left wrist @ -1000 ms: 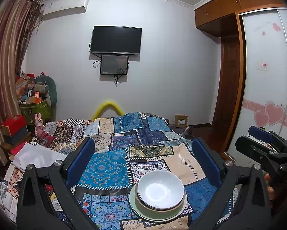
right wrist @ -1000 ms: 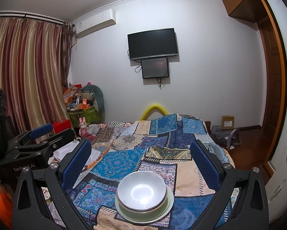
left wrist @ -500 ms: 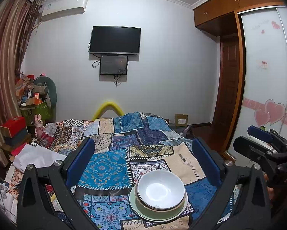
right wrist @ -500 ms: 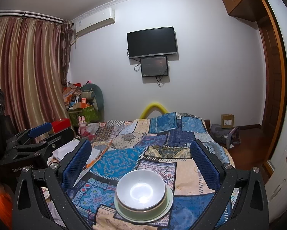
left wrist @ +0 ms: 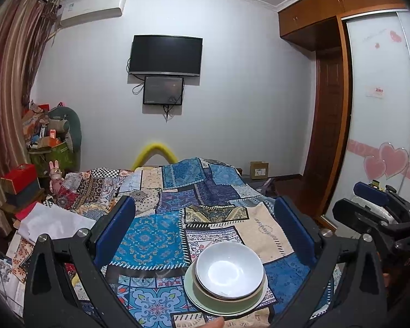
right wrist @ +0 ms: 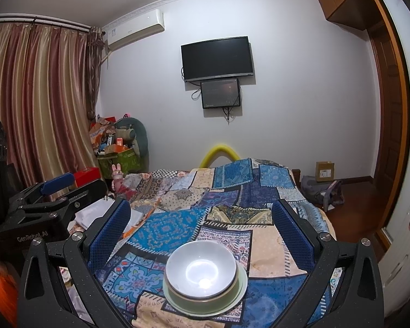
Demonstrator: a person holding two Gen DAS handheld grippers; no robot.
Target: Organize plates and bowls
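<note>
A white bowl [left wrist: 229, 269] sits nested in a green bowl on a pale green plate [left wrist: 205, 304], stacked on the patchwork cloth of a table [left wrist: 155, 235]. The same stack shows in the right wrist view, bowl [right wrist: 202, 266] on plate [right wrist: 237, 298]. My left gripper [left wrist: 207, 228] is open and empty, held above and behind the stack. My right gripper [right wrist: 202, 225] is open and empty, likewise above the stack. Each gripper shows at the edge of the other's view, the right one [left wrist: 380, 213] and the left one [right wrist: 54, 196].
A wall television [left wrist: 166, 54] hangs on the far wall. Clutter and a green box [right wrist: 120, 158] stand at the left by the curtains [right wrist: 35, 104]. A wardrobe with heart stickers [left wrist: 382, 161] and a wooden door [left wrist: 328, 136] are at the right. White folded cloth [left wrist: 49, 222] lies at the table's left.
Both views have shifted only slightly; the stack sits a touch lower in frame. Both grippers stay open and empty.
</note>
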